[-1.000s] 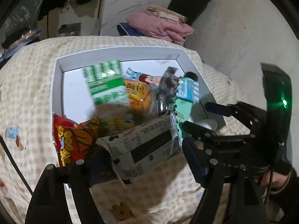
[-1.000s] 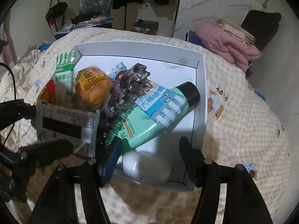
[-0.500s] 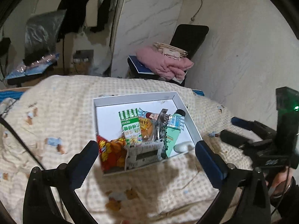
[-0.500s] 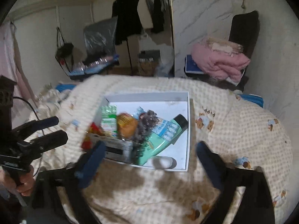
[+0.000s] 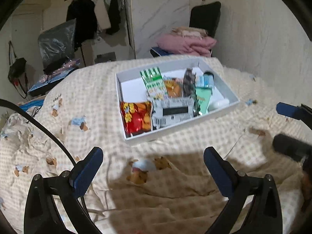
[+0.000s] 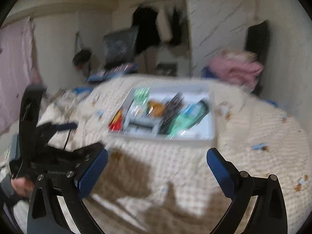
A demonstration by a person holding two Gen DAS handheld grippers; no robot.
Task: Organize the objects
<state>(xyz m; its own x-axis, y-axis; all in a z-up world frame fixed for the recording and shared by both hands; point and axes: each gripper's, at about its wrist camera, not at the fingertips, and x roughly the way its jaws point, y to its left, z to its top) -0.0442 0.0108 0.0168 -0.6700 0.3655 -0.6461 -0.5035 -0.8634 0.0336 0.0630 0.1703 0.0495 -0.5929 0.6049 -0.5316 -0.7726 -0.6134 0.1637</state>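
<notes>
A white shallow box (image 5: pixel 224 113) lies on a checked bedspread, also in the blurred right wrist view (image 6: pixel 211 115). It holds a red snack bag (image 5: pixel 136 117), a white packet with a black label (image 5: pixel 173 111), a green striped packet (image 5: pixel 154 81), an orange bun pack (image 5: pixel 173 87), a dark hair claw (image 5: pixel 188 81), a mint green tube (image 5: pixel 203 95) and a white oval object (image 5: pixel 217 103). My left gripper (image 5: pixel 154 165) is open and empty, well short of the box. My right gripper (image 6: pixel 157 165) is open and empty, also short of the box.
The bedspread (image 5: pixel 78 97) has bear prints and folds near me. A chair with pink folded cloth (image 5: pixel 187 42) stands behind the bed. A clothes rail (image 5: pixel 93 19) and a black chair (image 5: pixel 56 41) stand at the back left. A black cable (image 5: pixel 44 130) crosses the left.
Both grippers have pulled back and up from the box and opened wide. The white packet, held a second ago, now lies in the box. The right wrist view is motion-blurred.
</notes>
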